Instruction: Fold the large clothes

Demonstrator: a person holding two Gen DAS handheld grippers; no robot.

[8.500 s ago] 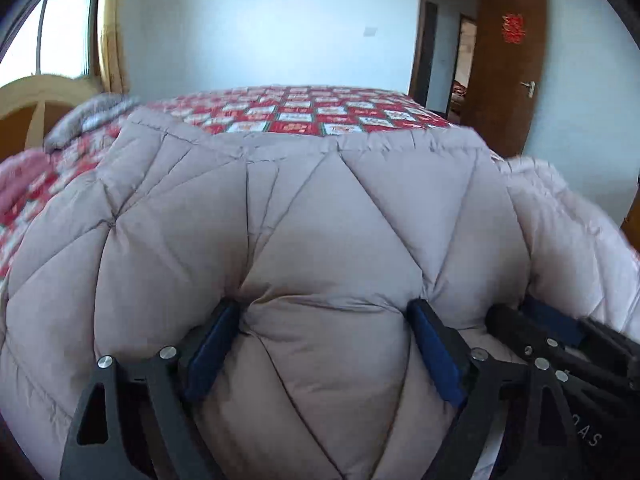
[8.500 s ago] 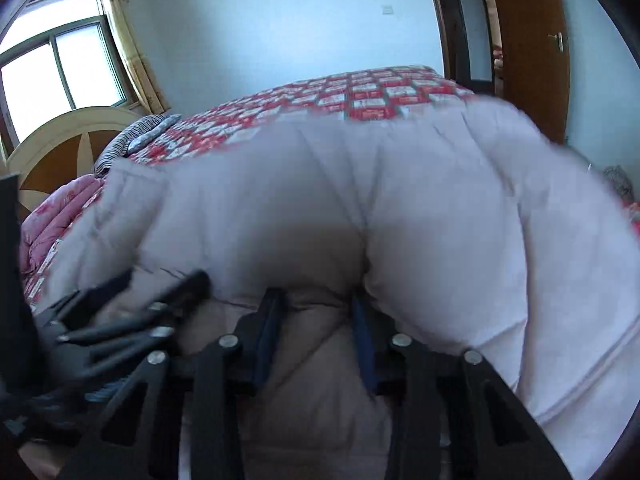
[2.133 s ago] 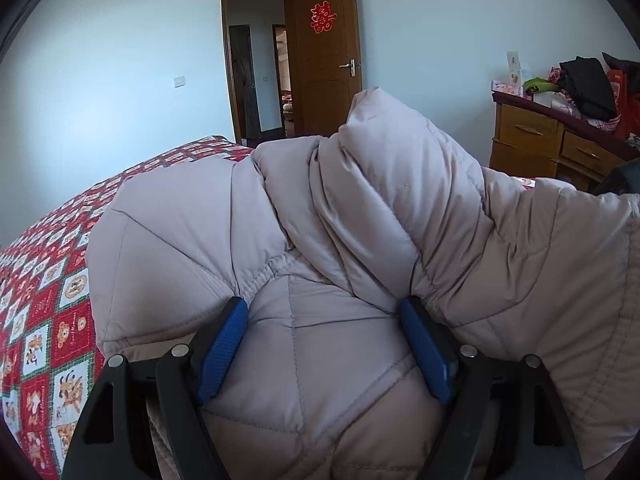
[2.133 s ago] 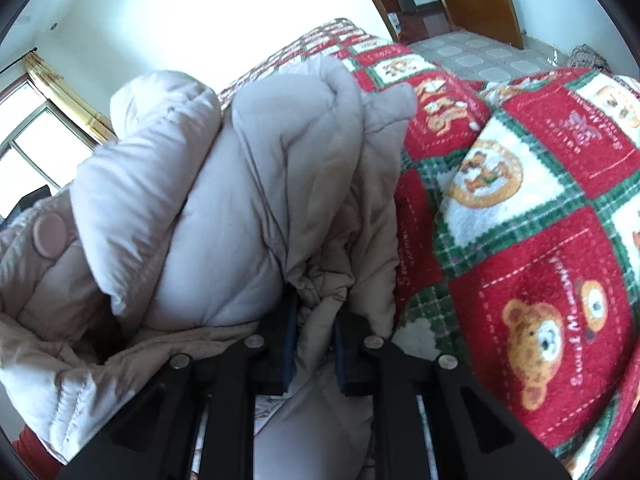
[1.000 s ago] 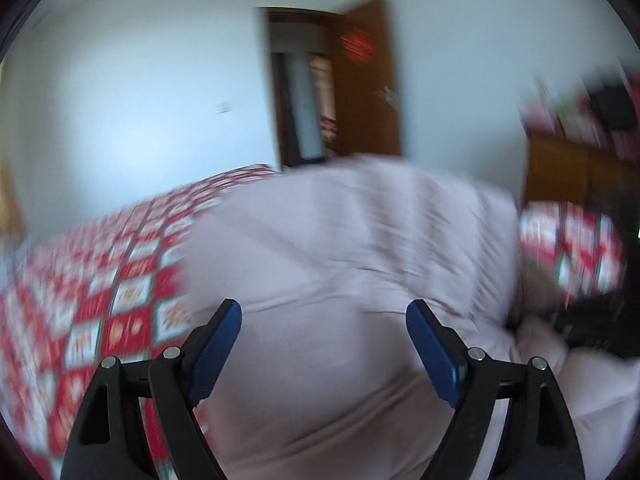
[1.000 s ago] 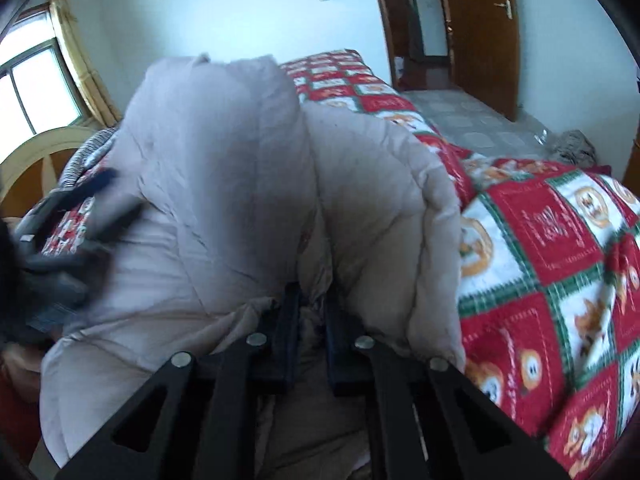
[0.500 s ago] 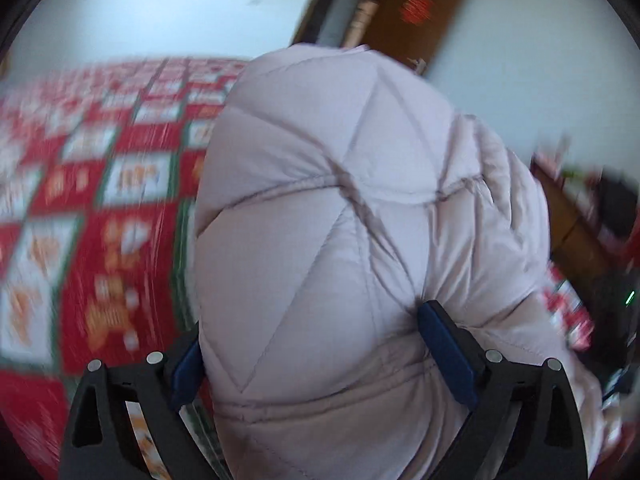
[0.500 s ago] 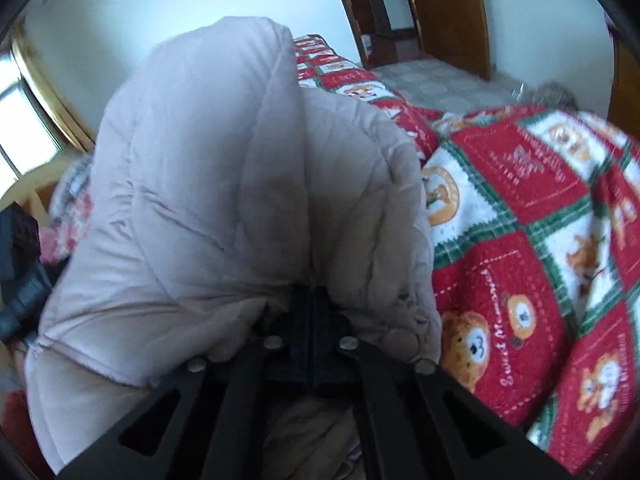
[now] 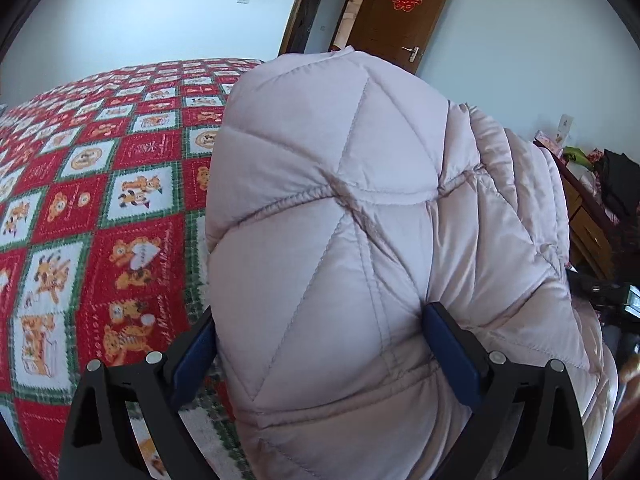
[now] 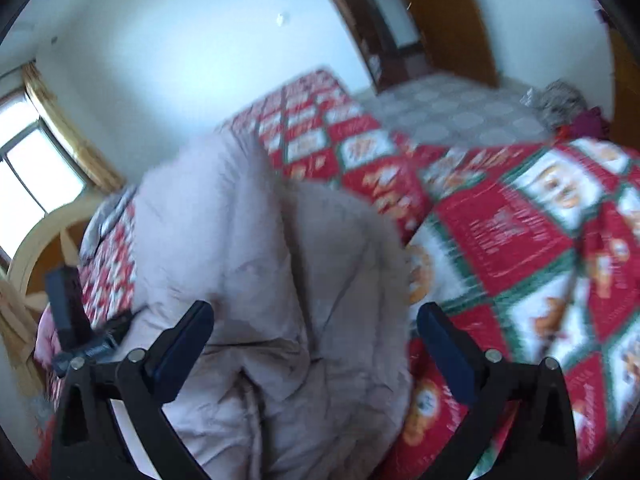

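Note:
A large pale pink quilted puffer coat (image 9: pixel 360 208) lies bunched on the bed. In the left wrist view it bulges up between the wide-open jaws of my left gripper (image 9: pixel 320 340), pressing against both blue pads. In the right wrist view the coat (image 10: pixel 260 280) lies in a folded heap, and my right gripper (image 10: pixel 312 328) is wide open just above it, holding nothing. The left gripper's black body shows at the left edge of the right wrist view (image 10: pixel 68 312).
The bed has a red, green and white checked blanket with bears (image 9: pixel 100 200). A brown door (image 9: pixel 404 16) stands open at the back. A wooden dresser (image 9: pixel 588 232) with clutter is at the right. A window (image 10: pixel 28 168) and curved headboard (image 10: pixel 44 240) are at the left.
My right gripper was shut on a fold of the coat; now it is wide open and has let go. My left gripper stays open against the coat.

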